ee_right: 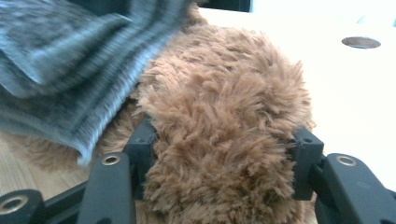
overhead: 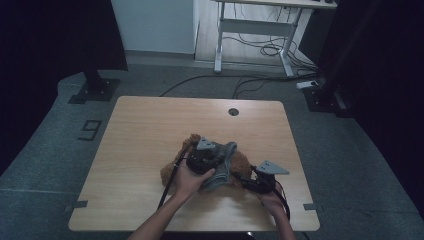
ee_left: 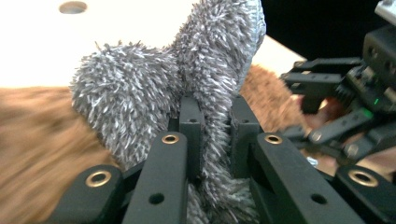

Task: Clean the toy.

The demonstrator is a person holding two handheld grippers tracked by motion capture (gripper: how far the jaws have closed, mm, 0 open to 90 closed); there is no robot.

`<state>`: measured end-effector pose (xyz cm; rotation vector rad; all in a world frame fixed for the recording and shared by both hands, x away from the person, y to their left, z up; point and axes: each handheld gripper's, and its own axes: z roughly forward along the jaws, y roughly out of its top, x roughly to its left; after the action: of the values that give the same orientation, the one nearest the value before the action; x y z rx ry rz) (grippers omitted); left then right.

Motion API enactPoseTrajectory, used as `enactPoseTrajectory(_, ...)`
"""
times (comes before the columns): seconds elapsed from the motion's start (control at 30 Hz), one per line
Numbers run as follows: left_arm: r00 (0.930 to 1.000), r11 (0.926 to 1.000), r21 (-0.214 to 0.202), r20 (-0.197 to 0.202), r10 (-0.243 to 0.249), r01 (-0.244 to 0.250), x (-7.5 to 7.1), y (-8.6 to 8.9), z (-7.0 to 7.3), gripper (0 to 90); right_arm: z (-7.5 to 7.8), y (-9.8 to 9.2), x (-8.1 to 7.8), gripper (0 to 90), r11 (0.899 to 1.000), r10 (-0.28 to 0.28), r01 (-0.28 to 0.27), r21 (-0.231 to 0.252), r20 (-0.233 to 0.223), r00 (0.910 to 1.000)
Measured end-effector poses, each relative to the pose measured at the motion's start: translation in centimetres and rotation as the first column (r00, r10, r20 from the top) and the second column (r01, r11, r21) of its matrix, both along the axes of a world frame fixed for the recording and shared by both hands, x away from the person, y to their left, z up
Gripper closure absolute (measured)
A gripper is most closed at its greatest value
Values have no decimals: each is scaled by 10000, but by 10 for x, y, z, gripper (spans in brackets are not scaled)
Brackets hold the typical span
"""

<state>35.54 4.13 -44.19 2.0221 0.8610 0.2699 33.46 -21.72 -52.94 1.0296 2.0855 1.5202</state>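
A brown fuzzy sock (overhead: 172, 172) lies on the wooden table (overhead: 150, 130) with a grey fuzzy sock (overhead: 225, 170) draped over it. My left gripper (overhead: 220, 157) is over the pile, shut on a fold of the grey sock (ee_left: 126, 93); its jaws (ee_left: 216, 112) pinch the fluffy cloth tightly. The grey sock shows a ribbed knit side (ee_right: 70, 56) in the right gripper view. My right gripper (overhead: 240, 177) comes in low from the right, and its jaws (ee_right: 224, 144) press on both sides of a thick bunch of the brown sock (ee_right: 224, 93).
A round cable hole (overhead: 233, 111) sits near the table's far edge. Beyond the table are a white-legged desk (overhead: 250, 30), floor cables (overhead: 260, 47) and two black stand bases (overhead: 95, 87). The table's left half is bare wood.
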Motion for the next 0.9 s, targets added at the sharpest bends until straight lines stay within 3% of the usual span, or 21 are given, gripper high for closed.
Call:
enactPoseTrajectory(0.1,9992,9988,-312,85,389,-386,1,28,5,790,-1,-2,0,431,10000,-20,20,82,-7,10000)
enactPoseTrajectory(0.23,9933,9905,-735,-72,1156,-1158,5,70,4,789,-1,-2,1,432,9998,-41,41,170,-28,10000)
enactPoseTrajectory(0.3,9898,9884,-514,-50,1427,-1428,5,82,-2,788,-2,-2,0,431,9998,-53,52,197,28,10000)
enactPoseTrajectory(0.37,9852,9847,-334,19,1712,-1711,4,90,-9,787,-3,-1,-1,432,9997,-68,67,227,55,10000)
enactPoseTrajectory(0.4,9832,9821,-456,-104,1823,-1826,5,95,-14,787,-3,0,-1,432,9997,-65,64,239,72,10000)
enactPoseTrajectory(0.53,9746,9767,-623,-1044,1981,-2052,12,111,-33,788,-3,-2,0,432,9997,-22,20,244,51,10000)
enactPoseTrajectory(0.6,9703,9748,-909,-1514,1888,-2038,15,118,-42,789,-3,-2,1,433,9995,-39,38,320,22,10000)
enactPoseTrajectory(0.7,9658,9751,-659,-1666,1986,-2118,17,119,-45,789,-3,-1,2,433,9995,-16,15,329,52,10000)
enactPoseTrajectory(0.8,9550,9688,-96,-1706,2426,-2478,18,121,-51,791,-3,-2,2,432,9997,82,-84,241,91,9999)
enactPoseTrajectory(0.9,9498,9667,-354,-1986,2419,-2535,16,129,-60,792,-3,-2,0,430,9999,95,-98,133,206,9997)
